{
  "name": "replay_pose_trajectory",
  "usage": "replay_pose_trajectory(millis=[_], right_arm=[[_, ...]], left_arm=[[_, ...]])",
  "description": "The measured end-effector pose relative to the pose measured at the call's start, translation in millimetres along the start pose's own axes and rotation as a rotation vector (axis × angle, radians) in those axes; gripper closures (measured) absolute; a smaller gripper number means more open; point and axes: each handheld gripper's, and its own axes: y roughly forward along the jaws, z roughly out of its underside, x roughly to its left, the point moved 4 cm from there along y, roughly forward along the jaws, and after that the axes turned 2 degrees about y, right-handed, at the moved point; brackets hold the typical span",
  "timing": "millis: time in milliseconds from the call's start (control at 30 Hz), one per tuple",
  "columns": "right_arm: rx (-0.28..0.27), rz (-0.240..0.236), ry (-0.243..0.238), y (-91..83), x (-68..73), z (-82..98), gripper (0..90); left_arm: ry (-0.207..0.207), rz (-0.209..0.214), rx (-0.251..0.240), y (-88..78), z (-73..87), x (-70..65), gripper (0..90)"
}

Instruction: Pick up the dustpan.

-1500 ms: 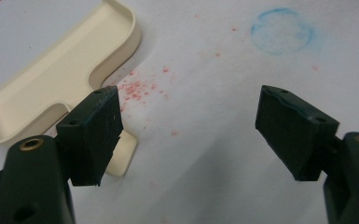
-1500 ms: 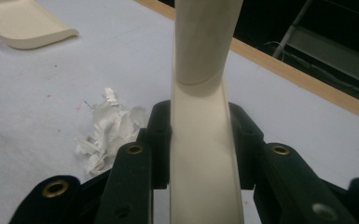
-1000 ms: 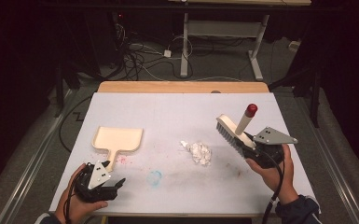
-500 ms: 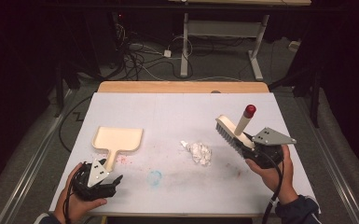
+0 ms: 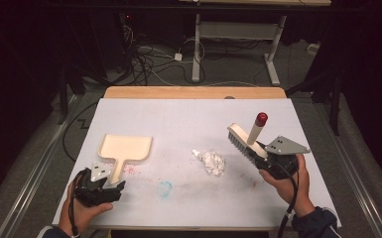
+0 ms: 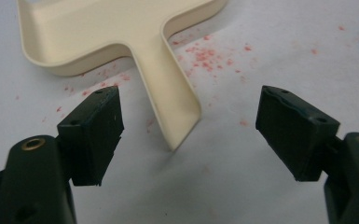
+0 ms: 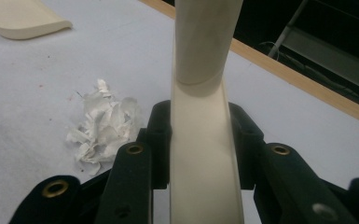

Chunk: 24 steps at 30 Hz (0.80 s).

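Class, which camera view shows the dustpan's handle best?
The left gripper view: the dustpan's handle lies close and sharp ahead of the open left gripper. The high view shows the dustpan whole but small; the right gripper view catches just a corner.

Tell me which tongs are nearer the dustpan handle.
Left. The left tongs stand open just short of the dustpan handle; the right tongs grip the brush across the table.

Dustpan (image 6: 121,37) handle between wide-apart gripper (image 6: 191,135) jaws

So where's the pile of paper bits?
In the high view the paper bits lie mid-table, between the brush on their right and the dustpan on their left.
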Motion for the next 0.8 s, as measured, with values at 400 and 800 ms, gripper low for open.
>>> replay_pose_trajectory(millis=[400,800], right_arm=[[0.004,0.003,0.001,1.6,1.9,0.8,67.7],[0.012,0.003,0.007,4.3,2.7,5.5,67.7]], left_arm=[[-0.155,0.001,0.052,36.5,-17.7,17.6,26.6],[-0.146,0.038,0.041,49.6,-25.0,22.6,43.6]])
